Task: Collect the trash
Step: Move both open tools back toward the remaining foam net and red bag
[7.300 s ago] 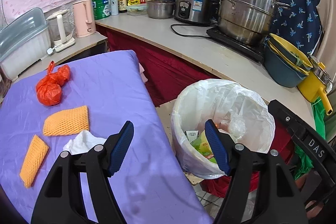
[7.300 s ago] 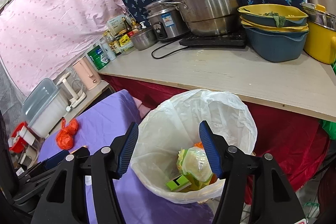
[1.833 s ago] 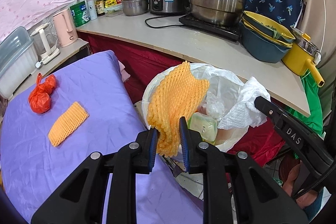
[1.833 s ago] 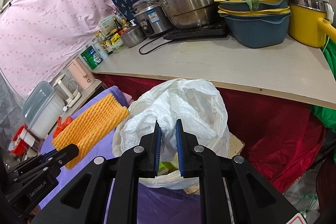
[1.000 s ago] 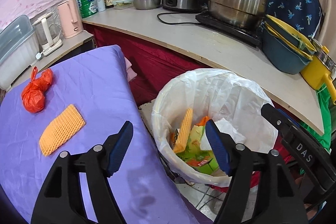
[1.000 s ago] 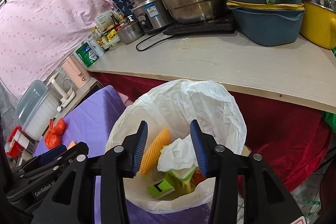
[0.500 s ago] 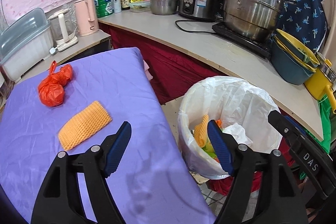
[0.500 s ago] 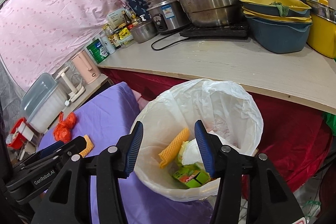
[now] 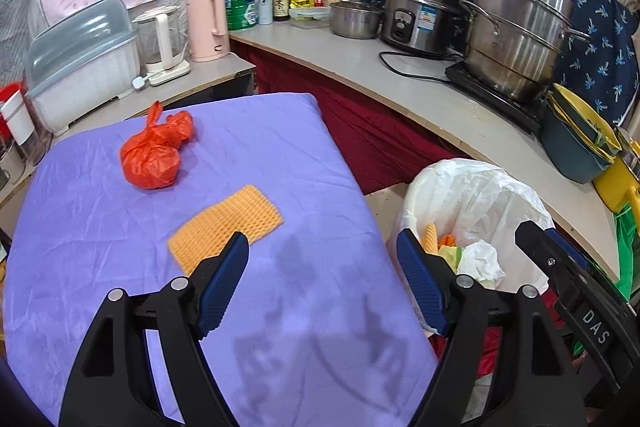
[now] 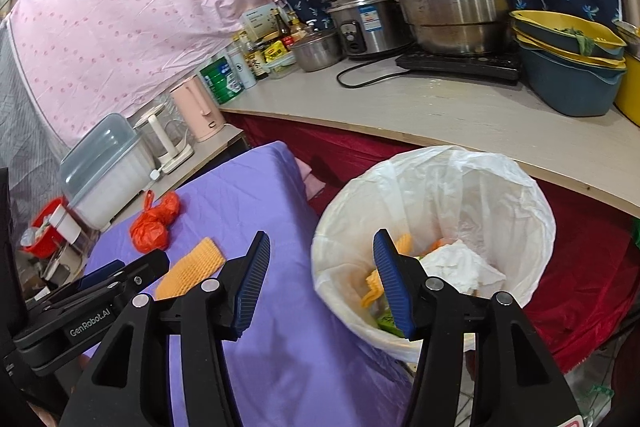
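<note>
Orange foam net (image 9: 430, 235) and tissue (image 9: 480, 259) now in bin (image 9: 472, 183) | left gripper (image 9: 320, 277) empty, spread | right gripper (image 10: 320, 277) empty, jaws opening | remaining: foam pad (image 9: 226, 225), red bag (image 9: 154, 157).

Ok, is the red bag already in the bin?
No, the red bag lies on the purple cloth, apart from the lined bin.

Left wrist view angled down from close above the purple-covered table (image 9: 100, 227), lined bin (image 9: 480, 187) at its right edge, right wrist view from further right, looking down closely into that bin (image 10: 400, 179), both sharing table, bin and the cluttered counter (image 9: 400, 67) behind
</note>
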